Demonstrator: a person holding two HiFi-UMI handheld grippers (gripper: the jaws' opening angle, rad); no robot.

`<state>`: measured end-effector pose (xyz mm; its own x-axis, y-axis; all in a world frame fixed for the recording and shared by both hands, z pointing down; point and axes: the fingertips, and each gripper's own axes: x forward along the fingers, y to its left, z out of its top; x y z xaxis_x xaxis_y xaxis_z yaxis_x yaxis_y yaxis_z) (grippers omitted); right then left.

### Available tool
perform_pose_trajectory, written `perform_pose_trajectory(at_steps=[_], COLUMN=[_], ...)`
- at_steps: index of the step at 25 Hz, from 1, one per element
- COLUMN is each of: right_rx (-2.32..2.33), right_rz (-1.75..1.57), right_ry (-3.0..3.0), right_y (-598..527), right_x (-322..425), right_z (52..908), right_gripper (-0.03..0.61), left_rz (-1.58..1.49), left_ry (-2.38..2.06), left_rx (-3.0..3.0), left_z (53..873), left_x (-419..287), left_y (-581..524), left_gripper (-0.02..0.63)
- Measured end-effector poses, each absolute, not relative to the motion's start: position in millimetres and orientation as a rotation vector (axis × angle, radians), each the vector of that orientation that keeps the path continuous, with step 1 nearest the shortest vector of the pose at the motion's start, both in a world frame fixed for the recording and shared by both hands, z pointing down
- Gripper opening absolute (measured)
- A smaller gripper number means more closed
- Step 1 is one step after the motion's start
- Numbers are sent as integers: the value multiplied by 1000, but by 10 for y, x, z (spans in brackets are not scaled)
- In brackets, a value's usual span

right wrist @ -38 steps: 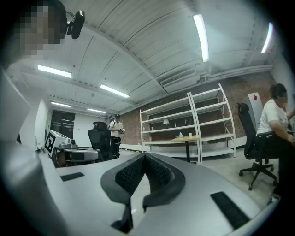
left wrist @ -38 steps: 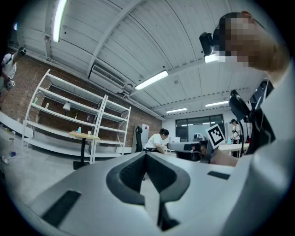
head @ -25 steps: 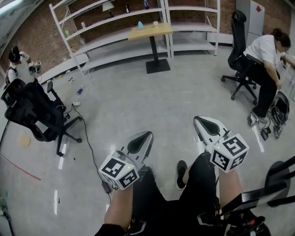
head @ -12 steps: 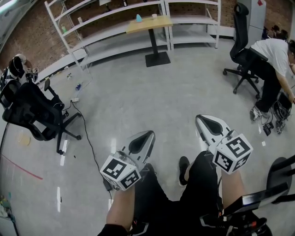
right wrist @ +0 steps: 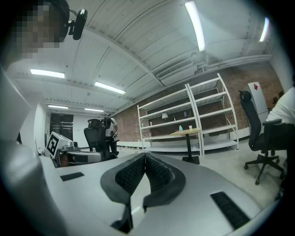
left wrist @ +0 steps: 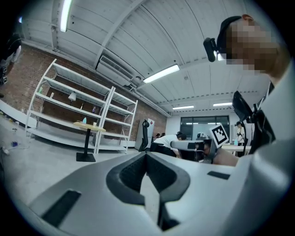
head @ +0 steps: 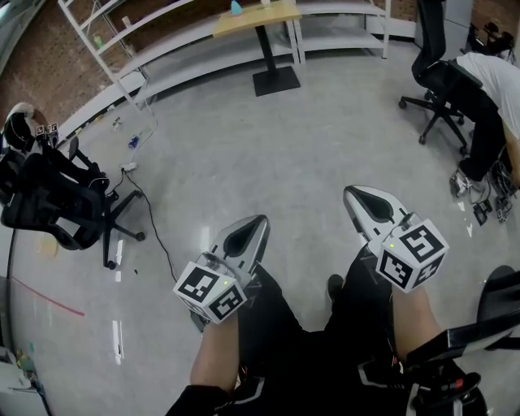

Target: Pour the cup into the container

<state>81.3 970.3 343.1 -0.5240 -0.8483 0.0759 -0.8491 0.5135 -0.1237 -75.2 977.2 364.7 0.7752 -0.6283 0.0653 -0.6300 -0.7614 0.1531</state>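
1. A wide room with a grey concrete floor (head: 268, 162), a brick wall and white shelves (head: 162, 49); a small table (head: 252, 16) stands well away across the floor
2. The cup (right wrist: 190, 127) stands on that table beside a blue thing (right wrist: 180, 128); both are too small to tell which would serve as the container
3. The left gripper (head: 258, 223) and right gripper (head: 351, 195) are held level over the person's legs, each with its jaws pressed together and nothing between them
4. The pouring looks not yet begun, so the step in hand is the approach: cross to the table, clear of the black chair (head: 57, 203) and the cable (head: 154, 236) on the floor
5. Once close, spread one claw, take the cup by its wall and carry it upright until it is over the container
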Motion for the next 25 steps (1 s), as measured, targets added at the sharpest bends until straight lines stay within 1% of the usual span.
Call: perform_pose_trajectory(at_steps=[12, 19, 25], right_rx=[1564, 1593, 1623], right_rz=[91, 164, 227], right_ry=[-2743, -2720, -2660], right_y=[8730, 7976, 7393], right_x=[1045, 942, 1219], right_z=[3024, 3221, 3479], right_gripper=[2, 2, 2], left_rz=[1, 62, 56], left_ry=[-985, -906, -874], left_rx=[2933, 2916, 2898], left_z=[3189, 3402, 3538], left_x=[-476, -566, -301], left_y=[8794, 8007, 7227], left_gripper=[-8, -8, -8])
